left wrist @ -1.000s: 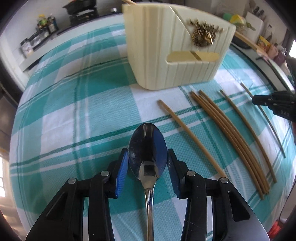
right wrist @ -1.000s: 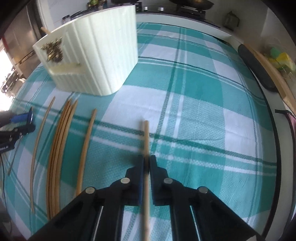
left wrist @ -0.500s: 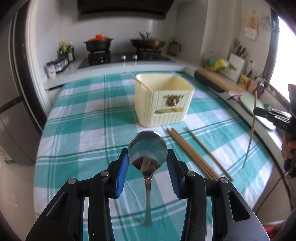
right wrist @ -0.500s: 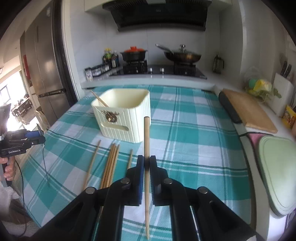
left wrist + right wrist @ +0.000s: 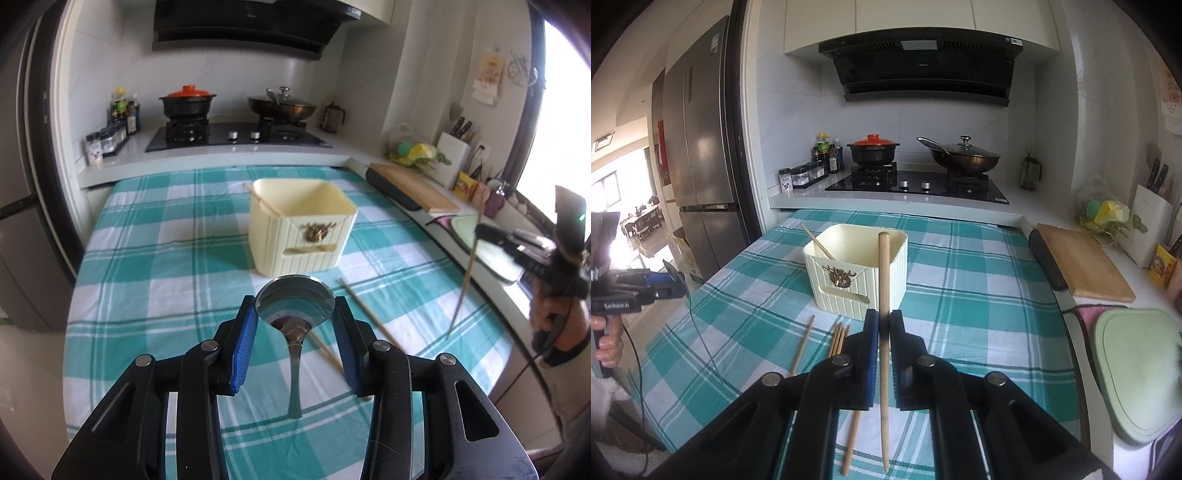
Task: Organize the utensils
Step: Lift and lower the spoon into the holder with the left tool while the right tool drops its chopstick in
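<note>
My left gripper is shut on a steel spoon, bowl up between the blue pads, handle hanging down, held high above the table. My right gripper is shut on a wooden chopstick, held upright above the table; the chopstick also shows in the left wrist view. A cream ribbed utensil holder stands mid-table with one chopstick leaning in it; it also shows in the right wrist view. Several loose chopsticks lie on the cloth in front of it.
The table has a teal checked cloth. Behind it is a stove with a black pot and a wok. A wooden cutting board and a green board lie on the right counter. A fridge stands at left.
Both grippers have risen from the table and pulled back, the left carrying the spoon and the right carrying the chopstick, which now stands upright. The holder looks farther away.
</note>
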{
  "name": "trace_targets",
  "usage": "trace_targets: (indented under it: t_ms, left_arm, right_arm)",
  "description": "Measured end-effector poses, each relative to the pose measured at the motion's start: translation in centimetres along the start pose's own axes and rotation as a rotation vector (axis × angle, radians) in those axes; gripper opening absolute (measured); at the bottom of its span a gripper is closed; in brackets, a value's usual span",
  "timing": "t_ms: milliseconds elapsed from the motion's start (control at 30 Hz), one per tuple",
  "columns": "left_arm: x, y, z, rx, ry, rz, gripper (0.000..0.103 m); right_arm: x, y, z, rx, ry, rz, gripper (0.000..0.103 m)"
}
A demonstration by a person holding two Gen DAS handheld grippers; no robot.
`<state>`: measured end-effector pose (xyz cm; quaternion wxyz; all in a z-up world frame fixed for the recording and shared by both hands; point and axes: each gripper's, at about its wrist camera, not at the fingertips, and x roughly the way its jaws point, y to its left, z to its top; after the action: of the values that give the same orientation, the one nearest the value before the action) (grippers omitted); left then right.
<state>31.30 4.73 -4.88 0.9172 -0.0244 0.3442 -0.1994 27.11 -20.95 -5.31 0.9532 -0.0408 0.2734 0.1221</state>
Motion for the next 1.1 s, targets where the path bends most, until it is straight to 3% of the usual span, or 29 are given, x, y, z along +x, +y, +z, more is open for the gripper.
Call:
trace_targets:
  t_ms: [233,400,500,567,767,1000,1100]
  left_arm:
    - [-2.0,-0.4,7.9,-0.019,-0.096,-0.087,0.041]
    - [-1.8,-0.8,15.3,-0.055,-0.256,-0.073,0.041]
    - [0.1,-0.5,18.3,-0.095,-0.341,-0.034,0.041]
    - [2.1,-0.1,19.5,-0.123,-0.356,-0.024,0.041]
    - [11.1,1.1,20.2,-0.159,-0.224,0.007,0.041]
    - [19.7,2.8,17.6,-0.191,0.005,0.015,0.041]
    - [21.5,2.6,16.9,-0.171,0.060,0.035,0.043]
  right_arm:
    - [2.2,0.0,3.9,-0.042,-0.033,0.030,0.006]
    - [3.5,0.5,10.2,-0.071,-0.184,0.052,0.006]
    - [4.6,1.0,13.2,-0.073,-0.282,0.062,0.006]
    - [6.0,1.3,14.7,-0.073,-0.341,0.055,0.006]
    - [13.0,0.8,14.8,-0.048,-0.324,0.049,0.006]
    - [21.7,-1.1,11.9,0.028,-0.062,0.081,0.006]
    - [23.3,-1.7,11.0,0.060,-0.007,0.096,0.007]
